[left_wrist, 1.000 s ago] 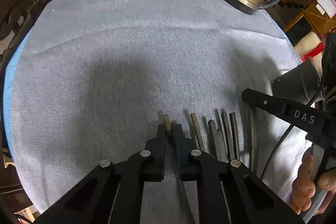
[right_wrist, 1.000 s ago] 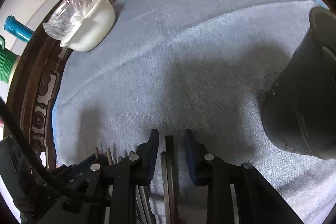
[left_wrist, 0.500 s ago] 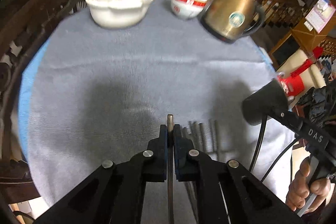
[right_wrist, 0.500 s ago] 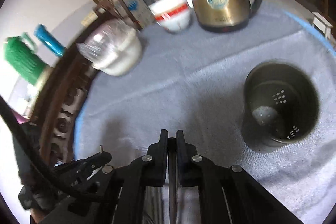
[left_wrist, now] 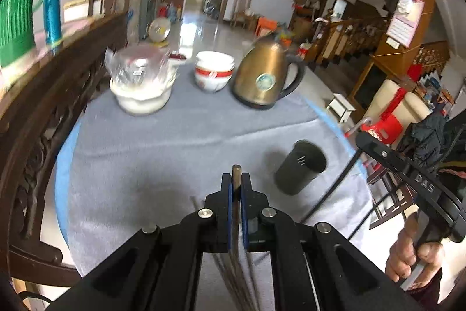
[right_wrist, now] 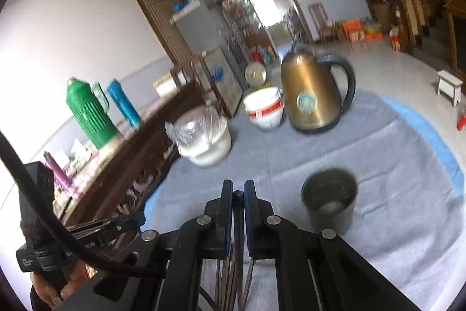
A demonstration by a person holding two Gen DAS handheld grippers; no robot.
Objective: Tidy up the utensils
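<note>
On the grey tablecloth [left_wrist: 174, 153], black holder cup [left_wrist: 301, 171] stands empty. My left gripper [left_wrist: 236, 188] clamps one chopstick [left_wrist: 236, 169] near its end; right gripper [right_wrist: 238, 194] clamps another [right_wrist: 238, 193]. Thin, stiff, probably slippery, so I'd grip mid-shaft.

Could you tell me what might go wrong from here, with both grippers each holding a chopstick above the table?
1. The left gripper pinches its chopstick near the very tip, so it could swing or slip.
2. The dark utensil holder stands loose on the cloth; a misaimed chopstick might tip it.
3. Both grippers aiming for it together could collide.
</note>
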